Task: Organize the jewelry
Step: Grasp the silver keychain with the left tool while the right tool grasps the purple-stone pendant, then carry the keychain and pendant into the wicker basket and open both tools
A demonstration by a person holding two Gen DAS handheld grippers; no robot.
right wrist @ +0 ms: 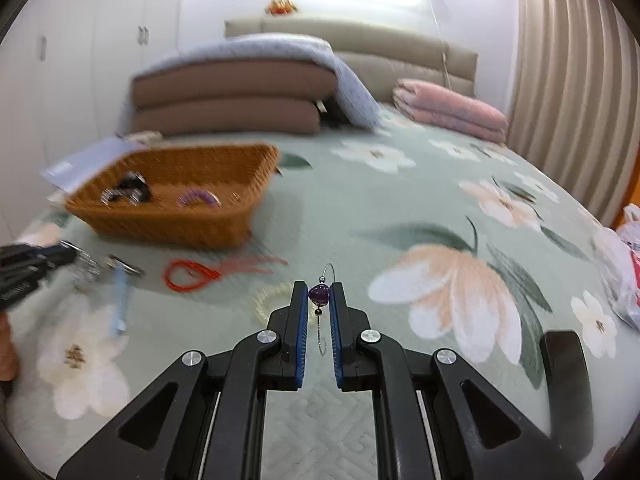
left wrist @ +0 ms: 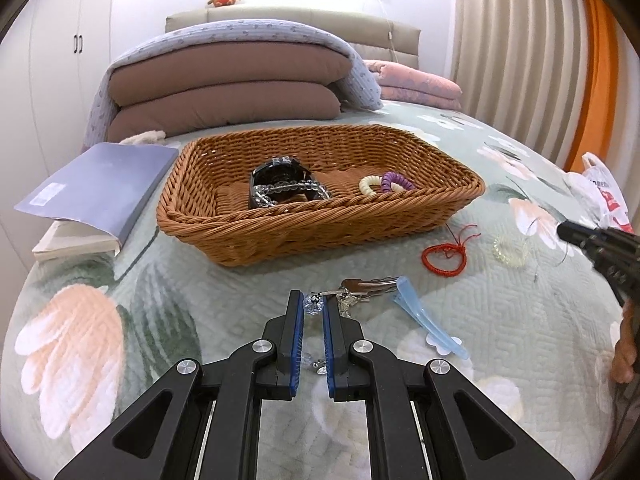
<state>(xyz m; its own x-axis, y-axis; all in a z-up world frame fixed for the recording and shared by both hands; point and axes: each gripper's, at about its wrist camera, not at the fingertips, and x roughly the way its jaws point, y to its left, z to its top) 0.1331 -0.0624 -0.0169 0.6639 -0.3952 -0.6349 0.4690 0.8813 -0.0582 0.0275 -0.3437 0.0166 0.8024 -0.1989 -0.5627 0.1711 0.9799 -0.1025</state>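
Purple bead earring (right wrist: 319, 294), light and slippery on thin wire, being pinched at the bead by right gripper (right wrist: 319, 296) above the quilt; left gripper (left wrist: 311, 305) closing on crystal earring (left wrist: 310, 304), basket (left wrist: 280, 236) waiting ahead.

The right-wrist view smears the wicker basket (right wrist: 172, 200) and its contents (dark and purple shapes only), while the plastic bag (right wrist: 630, 232) is cut off.
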